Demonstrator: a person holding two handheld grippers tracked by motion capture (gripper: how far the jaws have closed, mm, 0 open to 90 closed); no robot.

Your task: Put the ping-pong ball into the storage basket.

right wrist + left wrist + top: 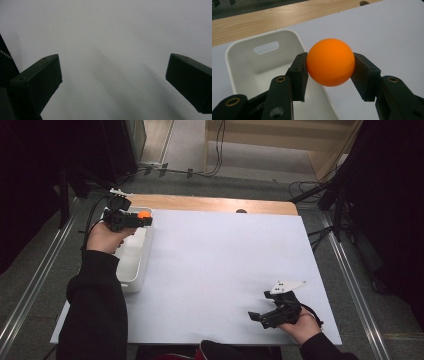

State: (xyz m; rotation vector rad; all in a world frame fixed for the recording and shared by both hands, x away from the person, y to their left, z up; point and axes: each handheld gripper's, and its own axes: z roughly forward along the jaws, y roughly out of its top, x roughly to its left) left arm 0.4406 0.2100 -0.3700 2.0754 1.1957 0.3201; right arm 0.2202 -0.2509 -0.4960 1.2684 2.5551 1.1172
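We see the orange ball — round, smooth, matte — pinched on both sides by the left gripper and held in the air above the right rim of the white bin — at the table's far left corner.

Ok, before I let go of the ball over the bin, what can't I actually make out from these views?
- White bin, high view: its near-left inside is covered by the left hand and sleeve.
- Bin floor, left gripper view: the near part is hidden by the fingers and the orange ball.
- Ball, high view: too small to judge its height above the bin.
- Right gripper, right gripper view: blurred white table ahead, nothing between its open fingers.
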